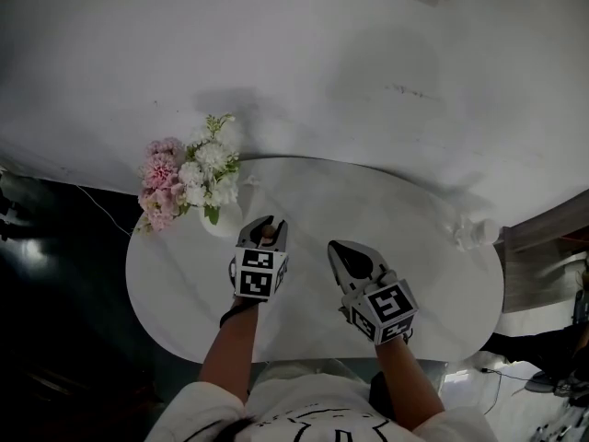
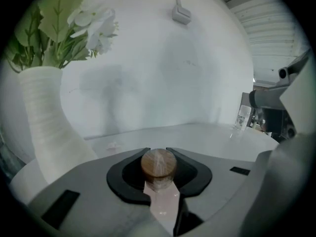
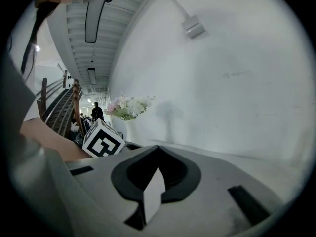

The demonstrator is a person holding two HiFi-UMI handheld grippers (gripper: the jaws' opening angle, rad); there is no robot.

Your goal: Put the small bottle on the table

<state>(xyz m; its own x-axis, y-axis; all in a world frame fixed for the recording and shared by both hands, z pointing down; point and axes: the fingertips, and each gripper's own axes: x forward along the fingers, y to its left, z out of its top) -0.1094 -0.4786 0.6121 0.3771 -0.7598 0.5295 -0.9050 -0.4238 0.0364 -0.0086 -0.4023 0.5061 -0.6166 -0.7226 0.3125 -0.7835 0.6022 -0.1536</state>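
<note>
Left gripper view shows the left gripper (image 2: 158,151) clamped on a small clear bottle with a round brown cap (image 2: 159,166), held upright between its jaws above the white oval table (image 1: 414,247), near a white ribbed vase (image 2: 47,127), while the right gripper (image 1: 335,247) is closed and empty.

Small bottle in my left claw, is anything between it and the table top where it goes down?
Nothing visible does. The left claw is shut on the small bottle over bare table; the white vase stands close on its left, beside the path, not under it.
</note>
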